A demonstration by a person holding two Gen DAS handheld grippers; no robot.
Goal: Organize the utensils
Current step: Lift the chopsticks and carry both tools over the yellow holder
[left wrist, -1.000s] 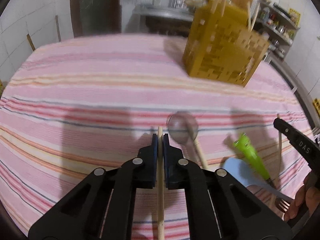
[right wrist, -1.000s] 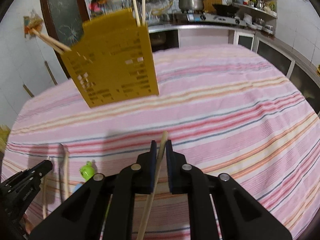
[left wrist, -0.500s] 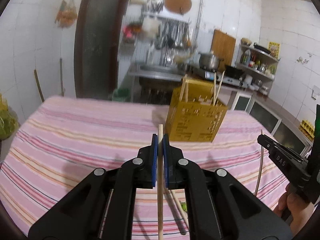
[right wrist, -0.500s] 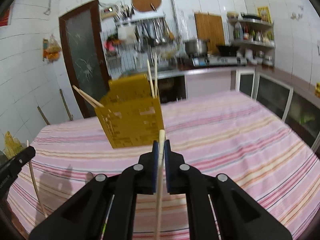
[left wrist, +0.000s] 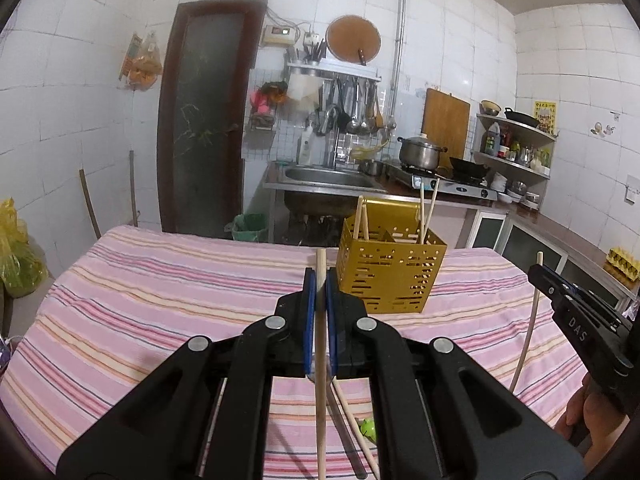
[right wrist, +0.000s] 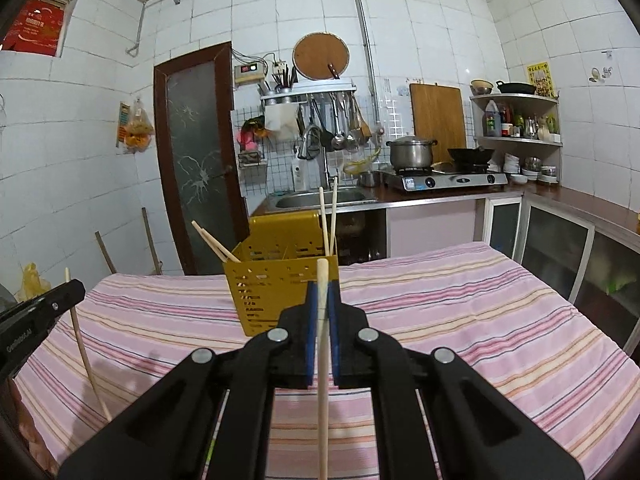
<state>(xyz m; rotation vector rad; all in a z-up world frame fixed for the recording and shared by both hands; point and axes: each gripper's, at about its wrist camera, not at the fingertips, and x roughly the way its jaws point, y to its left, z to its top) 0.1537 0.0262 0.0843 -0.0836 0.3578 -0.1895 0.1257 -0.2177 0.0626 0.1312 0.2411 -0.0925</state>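
1. The bench (left wrist: 160, 292), under a pink striped cloth, carries everything.
2. A yellow perforated utensil holder (left wrist: 390, 276) stands near the bench's far edge, with chopsticks leaning in its compartments.
3. The left tool (left wrist: 320, 292) is pinching an upright chopstick (left wrist: 320, 380) above the near edge.
4. The right tool (right wrist: 322, 312) is pinching a second chopstick (right wrist: 322, 392), facing the holder.

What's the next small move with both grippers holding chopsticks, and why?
Probably carry the right gripper forward over the yellow holder and tip its chopstick in. Both grippers are shut on upright chopsticks clear of the tablecloth; the holder sits just ahead, open-topped, with chopsticks already standing in it. The left gripper could follow.
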